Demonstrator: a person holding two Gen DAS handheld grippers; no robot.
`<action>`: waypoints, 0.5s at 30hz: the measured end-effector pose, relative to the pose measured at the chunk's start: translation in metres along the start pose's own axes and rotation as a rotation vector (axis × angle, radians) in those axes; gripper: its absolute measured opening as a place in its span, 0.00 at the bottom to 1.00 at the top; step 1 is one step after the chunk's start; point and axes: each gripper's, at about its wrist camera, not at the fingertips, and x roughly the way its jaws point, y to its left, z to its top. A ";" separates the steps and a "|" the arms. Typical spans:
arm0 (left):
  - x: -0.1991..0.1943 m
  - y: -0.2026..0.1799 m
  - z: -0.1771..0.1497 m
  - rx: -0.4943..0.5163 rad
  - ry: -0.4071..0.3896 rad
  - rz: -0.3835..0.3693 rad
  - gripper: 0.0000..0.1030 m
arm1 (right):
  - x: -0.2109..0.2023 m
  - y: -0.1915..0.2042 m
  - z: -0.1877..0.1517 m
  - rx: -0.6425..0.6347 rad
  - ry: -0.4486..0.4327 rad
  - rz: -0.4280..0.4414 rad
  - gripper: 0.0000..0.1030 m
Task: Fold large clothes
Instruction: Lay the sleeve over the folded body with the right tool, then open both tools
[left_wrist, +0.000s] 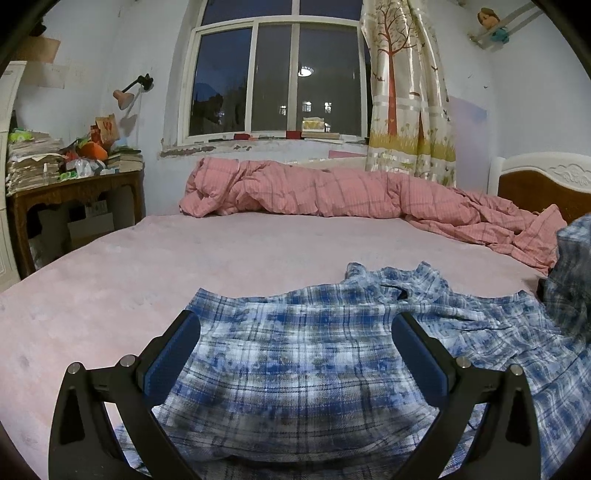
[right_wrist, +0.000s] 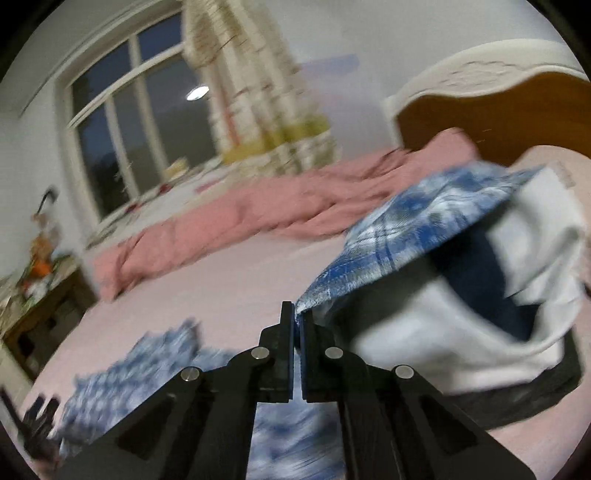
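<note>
A blue and white plaid shirt (left_wrist: 314, 354) lies spread on the pink bed (left_wrist: 184, 254). My left gripper (left_wrist: 295, 328) is open, its fingers wide apart just above the shirt's near part. My right gripper (right_wrist: 296, 317) is shut on an edge of the shirt (right_wrist: 417, 229) and holds it lifted above the bed; the raised cloth shows its pale inner side. That lifted part shows at the right edge of the left wrist view (left_wrist: 572, 280). The right wrist view is blurred by motion.
A rolled pink checked quilt (left_wrist: 332, 192) lies along the far side of the bed under the window. A cluttered wooden desk (left_wrist: 74, 192) stands at the left. The headboard (left_wrist: 543, 184) is at the right. A patterned curtain (left_wrist: 406, 92) hangs by the window.
</note>
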 end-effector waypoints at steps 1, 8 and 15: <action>-0.001 -0.001 0.000 0.002 -0.004 0.001 1.00 | 0.005 0.012 -0.007 -0.024 0.030 0.009 0.03; -0.001 0.003 0.000 -0.012 -0.007 -0.002 1.00 | 0.052 0.107 -0.069 -0.262 0.232 0.071 0.03; -0.001 0.004 0.000 -0.017 -0.001 -0.005 1.00 | 0.078 0.138 -0.115 -0.291 0.439 0.150 0.05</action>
